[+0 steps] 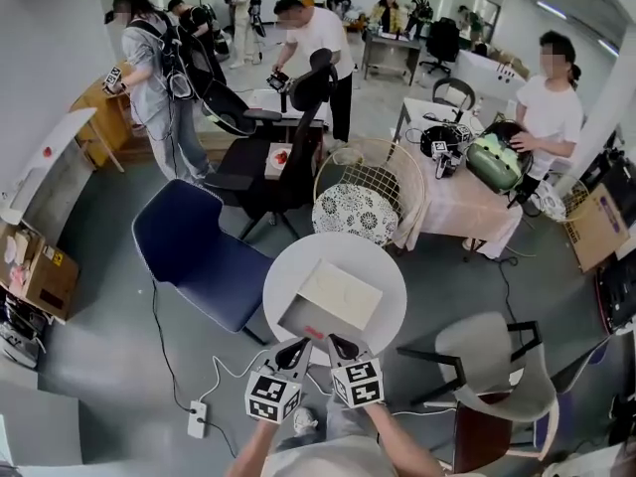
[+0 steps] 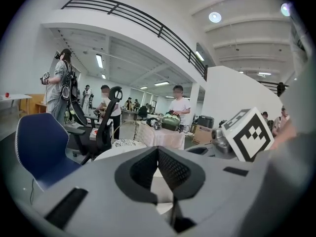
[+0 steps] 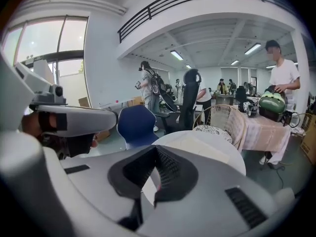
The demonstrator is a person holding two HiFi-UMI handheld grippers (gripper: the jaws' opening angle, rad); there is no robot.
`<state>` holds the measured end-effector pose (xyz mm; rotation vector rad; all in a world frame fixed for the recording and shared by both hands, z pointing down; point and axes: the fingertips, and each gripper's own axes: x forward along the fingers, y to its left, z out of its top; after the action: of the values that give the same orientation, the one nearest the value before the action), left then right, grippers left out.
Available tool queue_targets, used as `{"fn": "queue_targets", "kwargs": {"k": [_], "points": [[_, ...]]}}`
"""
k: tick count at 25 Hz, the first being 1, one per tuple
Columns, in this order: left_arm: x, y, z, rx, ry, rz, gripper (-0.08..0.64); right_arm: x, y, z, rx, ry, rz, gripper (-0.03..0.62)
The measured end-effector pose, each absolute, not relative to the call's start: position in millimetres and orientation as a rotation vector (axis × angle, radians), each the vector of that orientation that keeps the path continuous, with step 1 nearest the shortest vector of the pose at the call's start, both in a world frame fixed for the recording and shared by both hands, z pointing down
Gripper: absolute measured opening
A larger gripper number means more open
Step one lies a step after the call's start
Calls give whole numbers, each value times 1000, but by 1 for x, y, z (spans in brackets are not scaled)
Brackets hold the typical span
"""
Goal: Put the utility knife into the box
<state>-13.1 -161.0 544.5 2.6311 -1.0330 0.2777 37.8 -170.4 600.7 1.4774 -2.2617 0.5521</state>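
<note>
Head view, lower centre of the frame: a round white table with the box on it, pale top panel facing up. At the box's near edge sits a small red shape, which I take for the utility knife. I cannot tell whether it lies in the box's shaded near part or on the table against it.

The left gripper and right gripper sit side by side at bottom centre, just below the box, tips toward it. Each gripper view shows its jaws closed tip to tip with nothing clamped. Both tools are empty.

Judgement: the knife is not clearly stowed, so the step in hand is the pick.

- Open your right jaws fully before you lower. Closed tips will only push the knife.
- Come down across the handle's narrow width, near its middle, so it does not pivot.
- Bring your left gripper to the box wall to keep it from sliding on the smooth tabletop.
- Confirm the opening is clear before you carry the knife over.
</note>
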Motion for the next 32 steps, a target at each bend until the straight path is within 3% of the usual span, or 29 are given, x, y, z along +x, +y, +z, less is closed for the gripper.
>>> {"fn": "queue_targets", "kwargs": {"k": [32], "points": [[17,-13,540,2652,-1043,297,12,54,-1,580,1496,-2318,440,16]]}}
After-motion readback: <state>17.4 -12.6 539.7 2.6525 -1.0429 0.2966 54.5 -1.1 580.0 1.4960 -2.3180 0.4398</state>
